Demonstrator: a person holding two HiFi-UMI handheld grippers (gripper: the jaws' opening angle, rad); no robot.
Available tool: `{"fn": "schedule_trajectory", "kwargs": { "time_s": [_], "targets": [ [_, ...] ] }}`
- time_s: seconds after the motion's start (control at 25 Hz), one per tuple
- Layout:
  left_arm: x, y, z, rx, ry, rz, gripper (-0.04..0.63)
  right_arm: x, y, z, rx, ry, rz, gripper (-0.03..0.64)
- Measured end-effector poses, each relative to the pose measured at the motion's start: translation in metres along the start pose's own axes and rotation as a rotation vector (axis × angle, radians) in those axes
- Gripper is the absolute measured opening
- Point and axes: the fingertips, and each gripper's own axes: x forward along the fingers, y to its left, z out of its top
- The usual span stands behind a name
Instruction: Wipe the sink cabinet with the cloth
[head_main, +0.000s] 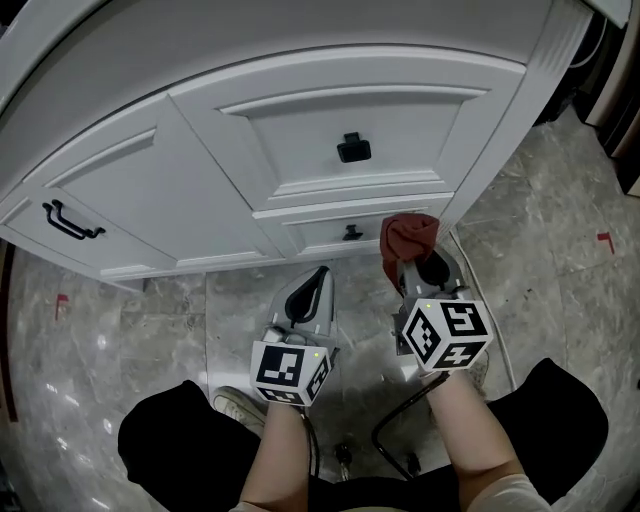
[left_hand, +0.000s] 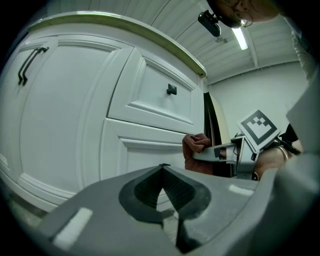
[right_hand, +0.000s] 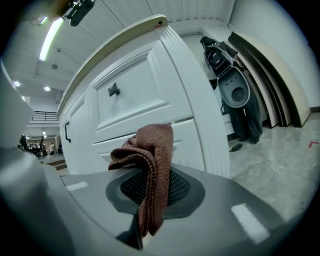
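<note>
Cabinet (head_main: 200, 170), white, spans the far side. Left gripper (head_main: 316, 278) hangs near its base, jaws clenched together on nothing. Right gripper (head_main: 425, 268), just right of it, is clamped on the bunched reddish-brown cloth (head_main: 408, 236), held against the cabinet's lower right corner; contact unclear.

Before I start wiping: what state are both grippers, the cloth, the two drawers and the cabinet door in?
Left gripper: shut, empty.
Right gripper: shut on reddish-brown woven cloth.
Cloth: folded, draped over the jaws.
White upper drawer with black knob: closed.
White lower drawer: closed.
White cabinet door with black bar handle: closed.
</note>
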Motion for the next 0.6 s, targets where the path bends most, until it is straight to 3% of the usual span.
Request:
{"fn": "schedule_trajectory", "kwargs": {
  "time_s": [0.32,0.6],
  "targets": [
    [-0.043,0.076,0.012,-0.014,-0.032,0.162,0.0,0.047,0.101,-0.05,-0.027,0.096,0.187,0.08],
    [-0.06,0.113,0.012,-0.015,-0.029,0.215,0.0,0.082,0.162,-0.079,-0.031,0.151,0.292,0.08]
  ]
}}
